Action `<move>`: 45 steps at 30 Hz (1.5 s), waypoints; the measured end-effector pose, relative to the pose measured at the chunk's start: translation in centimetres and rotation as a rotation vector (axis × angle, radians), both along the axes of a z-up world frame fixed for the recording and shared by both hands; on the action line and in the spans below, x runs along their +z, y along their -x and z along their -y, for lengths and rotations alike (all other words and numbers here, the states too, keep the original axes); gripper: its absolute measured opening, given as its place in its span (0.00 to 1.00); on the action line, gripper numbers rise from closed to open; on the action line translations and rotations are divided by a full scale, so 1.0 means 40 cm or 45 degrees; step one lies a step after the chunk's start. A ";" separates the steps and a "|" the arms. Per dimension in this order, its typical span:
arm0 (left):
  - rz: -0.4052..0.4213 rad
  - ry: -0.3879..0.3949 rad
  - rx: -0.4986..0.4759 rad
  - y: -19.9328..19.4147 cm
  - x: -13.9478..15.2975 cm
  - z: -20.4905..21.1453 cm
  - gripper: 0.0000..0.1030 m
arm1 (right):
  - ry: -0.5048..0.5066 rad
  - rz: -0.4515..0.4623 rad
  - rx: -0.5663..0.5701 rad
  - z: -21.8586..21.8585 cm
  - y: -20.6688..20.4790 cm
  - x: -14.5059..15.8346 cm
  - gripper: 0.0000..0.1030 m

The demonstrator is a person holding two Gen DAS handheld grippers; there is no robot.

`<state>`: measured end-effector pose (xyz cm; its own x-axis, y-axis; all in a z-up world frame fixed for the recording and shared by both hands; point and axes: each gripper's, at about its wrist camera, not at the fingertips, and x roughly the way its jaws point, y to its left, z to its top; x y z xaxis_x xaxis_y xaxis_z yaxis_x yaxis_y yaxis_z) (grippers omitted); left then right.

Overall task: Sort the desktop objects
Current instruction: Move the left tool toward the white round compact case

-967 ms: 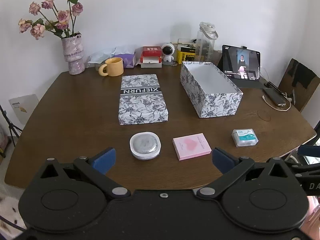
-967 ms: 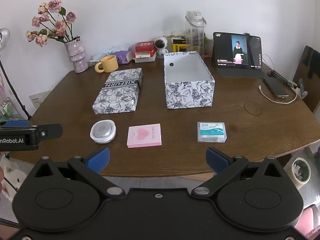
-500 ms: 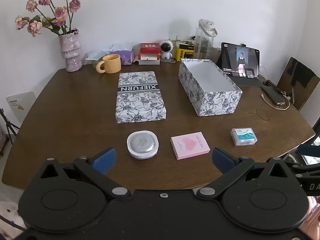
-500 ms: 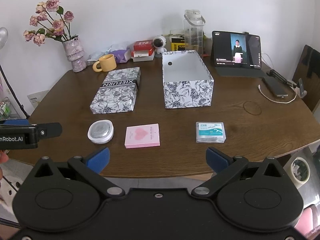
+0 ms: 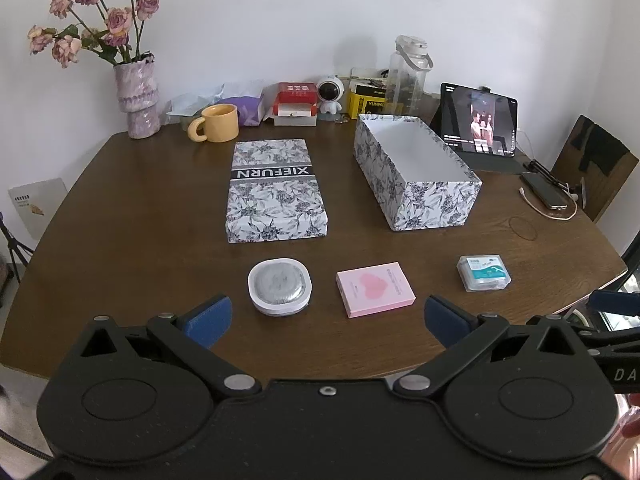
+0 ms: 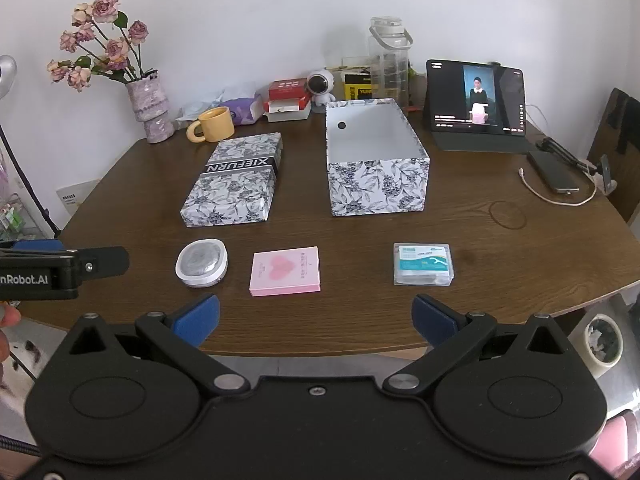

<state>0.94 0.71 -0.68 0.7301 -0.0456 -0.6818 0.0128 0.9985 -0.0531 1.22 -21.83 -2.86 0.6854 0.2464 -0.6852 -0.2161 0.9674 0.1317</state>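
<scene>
The left gripper (image 5: 328, 316) hangs just off the near edge of the table (image 5: 140, 240), aimed level across it, its blue-padded fingers (image 5: 208, 320) spread wide with nothing between them. The right gripper (image 6: 316, 314) sits beside it in the same pose, also off the near edge, fingers (image 6: 434, 318) wide apart and empty. In the right wrist view the left gripper's side shows at the left border with the lettering "nRobot.AI".

The open floral box (image 5: 416, 172) stands upright past the middle of the table, mouth up, its long axis running from near to far; one hole shows in its far inner wall. To the left of the box, apart from it, lies the floral lid (image 5: 276, 190), flat, long axis parallel to the box, with a dark band reading "XIEFURN" upside down from here.

Nearer than the box, three small things lie in a row, well apart from each other: a round white case (image 5: 280, 286) in front of the lid, a pink card box (image 5: 374, 289) with a heart on top, slightly skewed, and a clear plastic packet (image 5: 483, 273) with a teal label, lying flat in front of the box's right corner. Their small print is too fine to read.

Behind the box a tablet (image 5: 478, 122) stands propped, screen lit, and left of it a yellow pack shows "YUNMO".
</scene>
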 end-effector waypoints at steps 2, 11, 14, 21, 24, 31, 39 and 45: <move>-0.004 0.002 0.002 -0.003 0.001 0.000 1.00 | -0.001 0.000 0.000 0.000 0.000 -0.001 1.00; -0.020 0.004 0.003 -0.010 -0.003 0.004 1.00 | -0.004 -0.007 -0.003 0.004 -0.005 0.001 1.00; -0.026 0.007 0.005 -0.012 -0.006 0.005 1.00 | -0.006 -0.010 -0.005 0.005 -0.006 0.000 1.00; -0.035 0.017 0.001 -0.019 -0.008 0.011 1.00 | -0.009 -0.012 -0.006 0.012 -0.014 -0.002 1.00; -0.047 0.016 -0.003 -0.023 -0.012 0.016 1.00 | -0.010 -0.012 -0.005 0.014 -0.016 -0.004 1.00; -0.048 0.012 0.000 -0.029 -0.014 0.024 1.00 | -0.014 -0.012 0.001 0.021 -0.026 -0.004 1.00; -0.057 0.015 0.022 -0.034 -0.015 0.030 1.00 | -0.014 -0.011 0.017 0.027 -0.037 -0.005 1.00; -0.080 0.006 0.022 -0.046 -0.019 0.044 1.00 | -0.015 -0.013 0.033 0.032 -0.048 -0.006 1.00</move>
